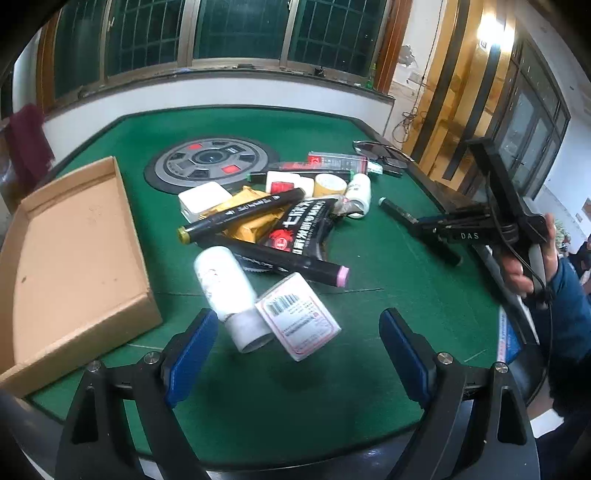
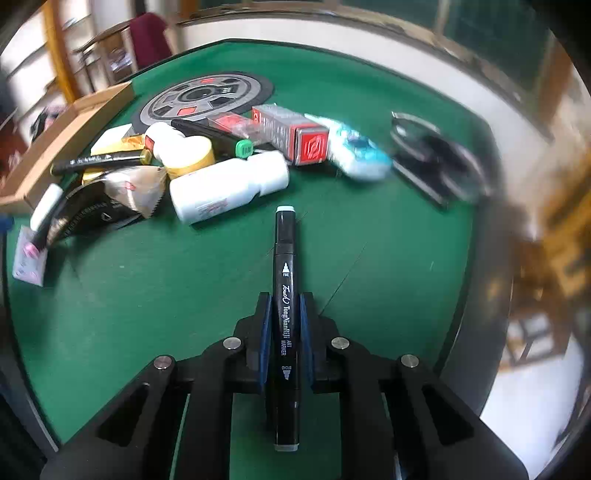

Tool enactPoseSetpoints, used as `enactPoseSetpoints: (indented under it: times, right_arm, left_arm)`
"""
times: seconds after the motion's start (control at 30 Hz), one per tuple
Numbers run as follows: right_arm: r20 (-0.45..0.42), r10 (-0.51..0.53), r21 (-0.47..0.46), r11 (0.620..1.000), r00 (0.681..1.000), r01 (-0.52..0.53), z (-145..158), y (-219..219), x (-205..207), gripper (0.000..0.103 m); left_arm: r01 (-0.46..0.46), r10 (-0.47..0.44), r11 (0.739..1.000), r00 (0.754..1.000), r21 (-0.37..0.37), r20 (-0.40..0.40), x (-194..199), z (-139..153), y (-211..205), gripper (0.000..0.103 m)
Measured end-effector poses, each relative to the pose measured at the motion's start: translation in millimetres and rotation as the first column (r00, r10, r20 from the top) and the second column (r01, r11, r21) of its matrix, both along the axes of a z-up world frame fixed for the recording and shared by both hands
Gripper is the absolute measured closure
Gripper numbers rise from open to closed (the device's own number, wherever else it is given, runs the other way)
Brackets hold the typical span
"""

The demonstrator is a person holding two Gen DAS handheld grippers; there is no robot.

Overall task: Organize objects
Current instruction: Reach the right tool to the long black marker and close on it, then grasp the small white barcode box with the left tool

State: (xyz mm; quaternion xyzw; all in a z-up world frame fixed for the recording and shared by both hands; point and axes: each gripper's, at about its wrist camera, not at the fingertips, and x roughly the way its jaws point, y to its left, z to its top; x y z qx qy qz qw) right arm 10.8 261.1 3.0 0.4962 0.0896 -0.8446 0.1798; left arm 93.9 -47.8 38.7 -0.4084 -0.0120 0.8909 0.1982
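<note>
Your cardboard tray (image 1: 74,258), at the left of the left-wrist frame, holds nothing, while the clutter sits piled mid-frame on the green tabletop (image 1: 388,266) under a row of dark windows (image 1: 221,33). In that pile you can count two white bottles (image 1: 221,280) and two black markers (image 1: 240,214). Your right tool (image 2: 284,317) is clamped on a third black marker (image 2: 285,295), low in its frame just above the felt; your left tool (image 1: 299,332) stands wide apart, gripping nothing.
</note>
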Motion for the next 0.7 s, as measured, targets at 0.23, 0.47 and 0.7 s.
enactPoseSetpoints:
  times: [0.23, 0.47, 0.7]
  right_arm:
    - [0.087, -0.087, -0.143, 0.985, 0.992, 0.099, 7.2, -17.6, 24.5, 0.091]
    - [0.066, -0.077, -0.153, 0.984, 0.995, 0.086, 0.4, -29.0, 27.0, 0.091]
    - [0.045, -0.063, -0.15, 0.986, 0.997, 0.069, 0.1, -34.0, 27.9, 0.091]
  left_arm:
    - [0.021, -0.021, 1.0, 0.999, -0.003, 0.031, 0.6, 2.9, 12.0, 0.018]
    - [-0.033, 0.036, 0.999, 0.996, -0.036, 0.084, -10.4, -7.9, 22.5, 0.054]
    - [-0.034, 0.04, 0.998, 0.994, -0.06, 0.106, -15.2, -12.6, 34.8, 0.055]
